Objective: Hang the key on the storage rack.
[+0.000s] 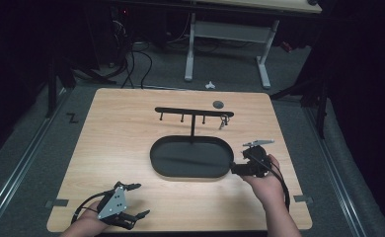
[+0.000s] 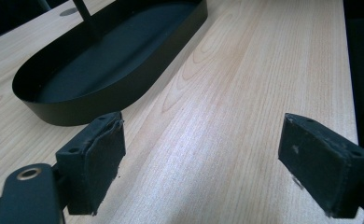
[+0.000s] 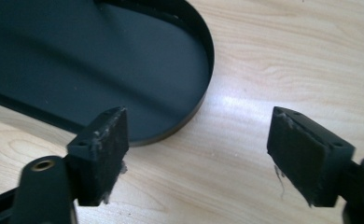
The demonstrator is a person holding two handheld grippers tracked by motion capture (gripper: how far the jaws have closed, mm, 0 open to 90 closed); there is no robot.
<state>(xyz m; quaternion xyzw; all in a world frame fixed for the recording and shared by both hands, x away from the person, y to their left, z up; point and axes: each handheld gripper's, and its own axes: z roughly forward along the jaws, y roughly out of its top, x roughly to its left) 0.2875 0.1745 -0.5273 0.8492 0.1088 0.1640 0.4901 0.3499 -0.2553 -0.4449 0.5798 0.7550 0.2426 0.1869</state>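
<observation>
I have the right gripper [image 1: 234, 168] just beside the right end of the black oval tray [image 1: 190, 173], with both jaws spread wide and nothing between them. In the right gripper view the rounded end of the tray [image 3: 189, 114] lies a little ahead of the left pad [image 3: 112, 144], near but not touching as far as I can tell. The left gripper [image 1: 138, 200] rests near the front left corner of the wooden table [image 1: 116, 143], well apart from the tray, and its jaws are also wide apart and empty.

The tray sits in the middle of the table and carries a thin upright post with a crossbar [image 1: 194, 112] on top; a small bunch of keys [image 1: 223, 121] hangs from the right end of the bar. I judge that the whole stand is thin sheet metal: stiff, rather light, and smooth, so the pads may slide on the painted wall. The wall is low and thin, and I think the best place to hold it is the rim at the near right end, one jaw inside and one outside. The post makes it a bit top-heavy, so a grip at one end only may let it tilt and swing the keys. I would lift slowly, or bring the left gripper to the opposite end
</observation>
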